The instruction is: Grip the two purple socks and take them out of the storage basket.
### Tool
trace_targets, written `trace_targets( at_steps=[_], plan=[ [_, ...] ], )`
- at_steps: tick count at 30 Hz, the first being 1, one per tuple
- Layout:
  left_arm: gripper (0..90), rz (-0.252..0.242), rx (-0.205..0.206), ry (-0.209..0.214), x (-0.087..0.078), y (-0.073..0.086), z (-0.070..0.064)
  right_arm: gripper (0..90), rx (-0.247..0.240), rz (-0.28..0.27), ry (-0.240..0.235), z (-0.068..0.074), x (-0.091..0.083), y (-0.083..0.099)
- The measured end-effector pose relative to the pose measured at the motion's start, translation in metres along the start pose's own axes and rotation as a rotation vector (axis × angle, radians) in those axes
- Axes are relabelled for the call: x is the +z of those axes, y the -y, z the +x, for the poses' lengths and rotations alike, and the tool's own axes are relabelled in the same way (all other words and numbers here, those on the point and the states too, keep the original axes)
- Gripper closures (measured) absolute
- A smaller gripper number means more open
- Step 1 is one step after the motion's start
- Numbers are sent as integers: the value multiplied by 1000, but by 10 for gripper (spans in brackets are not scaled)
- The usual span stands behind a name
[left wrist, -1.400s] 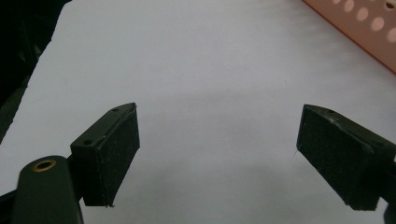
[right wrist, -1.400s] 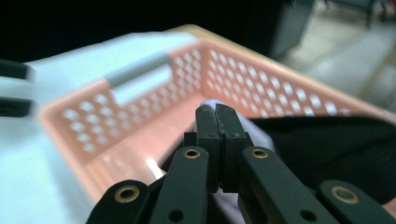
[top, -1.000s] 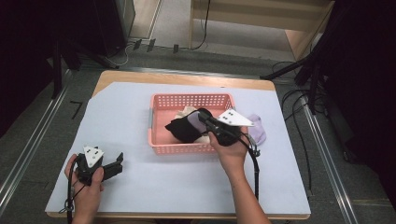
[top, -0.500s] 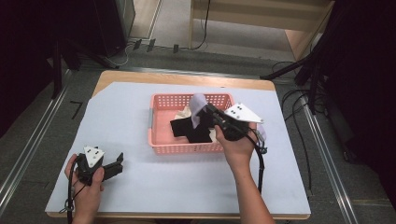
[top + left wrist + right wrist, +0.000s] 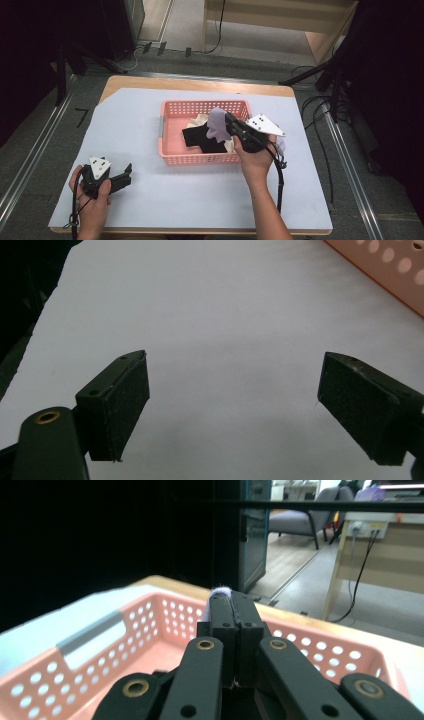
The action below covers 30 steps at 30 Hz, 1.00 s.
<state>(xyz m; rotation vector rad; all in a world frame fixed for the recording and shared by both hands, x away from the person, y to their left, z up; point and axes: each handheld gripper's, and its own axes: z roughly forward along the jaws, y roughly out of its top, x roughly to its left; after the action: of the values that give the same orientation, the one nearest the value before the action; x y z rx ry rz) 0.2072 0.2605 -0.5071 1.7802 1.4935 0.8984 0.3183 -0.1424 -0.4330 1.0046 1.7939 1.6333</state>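
Note:
A pink perforated basket (image 5: pixel 170 131) stands mid-table and holds a black cloth (image 5: pixel 197 137) and a cream cloth (image 5: pixel 199 120). My right gripper (image 5: pixel 229 119) is shut on a lilac cloth (image 5: pixel 217 123), lifted above the basket's right half; in the right gripper view a sliver of the lilac cloth (image 5: pixel 220 591) peeks over the closed jaws of the right gripper (image 5: pixel 233 597), with the basket (image 5: pixel 90 650) below. My left gripper (image 5: pixel 126 176) rests open on the white table cover at the front left; in its own view the left gripper (image 5: pixel 232 407) has nothing between its pads.
Another lilac piece (image 5: pixel 280 144) lies on the table just right of the basket, partly behind the right hand. The basket's corner (image 5: pixel 395 277) shows at the top right of the left gripper view. White cover (image 5: pixel 200 200) spans the tabletop.
My right gripper has risen from the basket with the lilac cloth and tilted up. The left gripper has stayed in place.

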Motion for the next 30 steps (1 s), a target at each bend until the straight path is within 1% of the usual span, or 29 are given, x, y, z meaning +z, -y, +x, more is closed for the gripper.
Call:
trace_targets(
  at_steps=[1,6,7,8,11,12,14,20,21,22,24,25,27,30],
  plan=[
    [142,-3,-4,0,0,0,0,900,4,-20,7,-1,-1,-2],
    [142,0,3,-2,0,0,0,900,27,-68,35,-8,-8,-11],
    [142,-4,2,-3,0,0,0,900,24,-78,43,-10,-10,-13],
    [142,-5,0,-1,0,0,0,900,18,-89,61,-12,-12,-15],
    [142,-5,0,-1,0,0,0,900,20,-120,88,-18,-17,-19],
    [142,-4,1,-2,0,0,0,900,31,-132,98,-21,-19,-20],
    [142,-3,2,-3,0,0,0,899,48,-151,124,-27,-24,-23],
    [142,-3,3,-4,0,0,0,899,75,-196,220,-46,-39,-27],
    [142,-3,2,-4,0,0,0,899,82,-199,225,-48,-41,-27],
    [142,-3,2,-5,0,0,0,899,92,-206,247,-53,-44,-28],
    [142,-3,2,-4,0,0,0,899,99,-214,271,-60,-50,-28],
    [142,-3,3,-4,0,0,0,899,99,-216,277,-62,-51,-28],
    [142,0,2,-4,0,0,0,898,108,-221,304,-70,-58,-26],
    [142,0,4,-5,0,0,0,898,111,-213,334,-80,-65,-22]
  ],
)
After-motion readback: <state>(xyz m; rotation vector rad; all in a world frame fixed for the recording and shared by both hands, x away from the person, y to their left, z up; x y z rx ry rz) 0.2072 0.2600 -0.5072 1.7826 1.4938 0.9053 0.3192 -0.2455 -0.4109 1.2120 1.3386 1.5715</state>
